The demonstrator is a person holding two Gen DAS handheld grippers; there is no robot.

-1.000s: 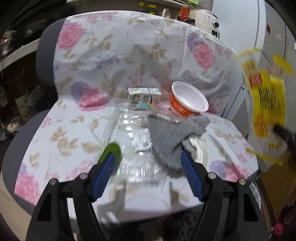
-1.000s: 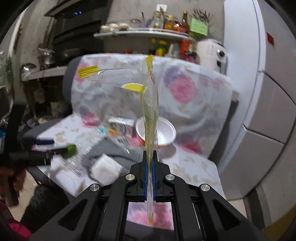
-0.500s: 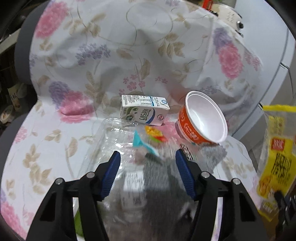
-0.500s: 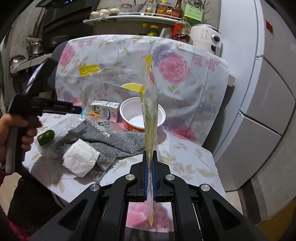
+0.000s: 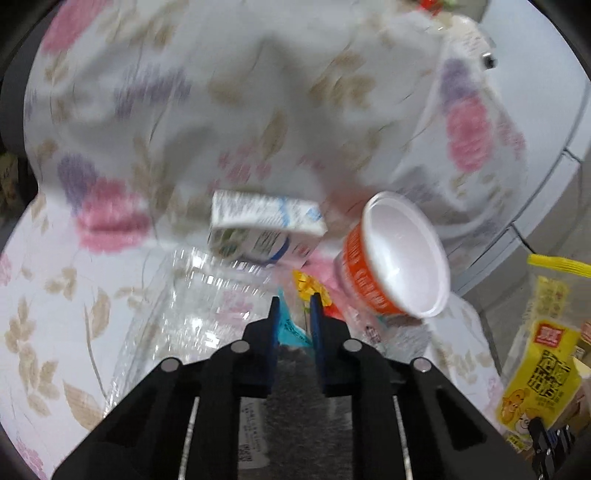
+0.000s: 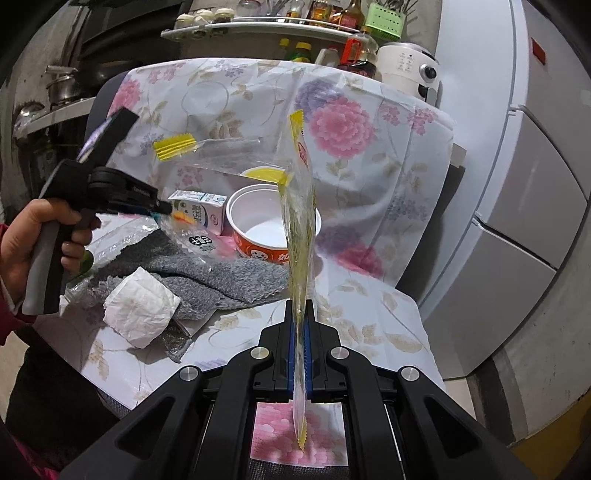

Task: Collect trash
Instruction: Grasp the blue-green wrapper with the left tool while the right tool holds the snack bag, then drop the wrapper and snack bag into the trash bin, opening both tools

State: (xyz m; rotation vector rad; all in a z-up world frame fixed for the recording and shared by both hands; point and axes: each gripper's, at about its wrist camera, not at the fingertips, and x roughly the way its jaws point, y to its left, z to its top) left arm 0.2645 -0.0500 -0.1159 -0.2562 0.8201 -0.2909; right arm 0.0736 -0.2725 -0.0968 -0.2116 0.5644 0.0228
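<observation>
My right gripper [image 6: 300, 306] is shut on a yellow and clear plastic bag [image 6: 295, 206], held upright over the chair seat; the bag also shows in the left wrist view [image 5: 543, 373]. My left gripper [image 5: 293, 304] has closed on a clear candy wrapper [image 5: 291, 328] with teal and yellow ends, and in the right wrist view [image 6: 166, 211] it lifts the wrapper [image 6: 192, 236] off the seat. A milk carton [image 5: 262, 229], an orange noodle cup [image 5: 399, 258], a grey cloth [image 6: 221, 273] and a crumpled tissue [image 6: 136, 306] lie on the seat.
The trash lies on a chair draped in floral cloth [image 6: 369, 306]. A crushed clear bottle [image 5: 177, 314] with a green cap lies at the left. A white fridge [image 6: 517, 221] stands to the right, and a shelf of bottles [image 6: 295, 22] behind.
My left gripper moved forward over the grey cloth and closed on the candy wrapper. My right gripper kept hold of the yellow bag and stayed nearly still.
</observation>
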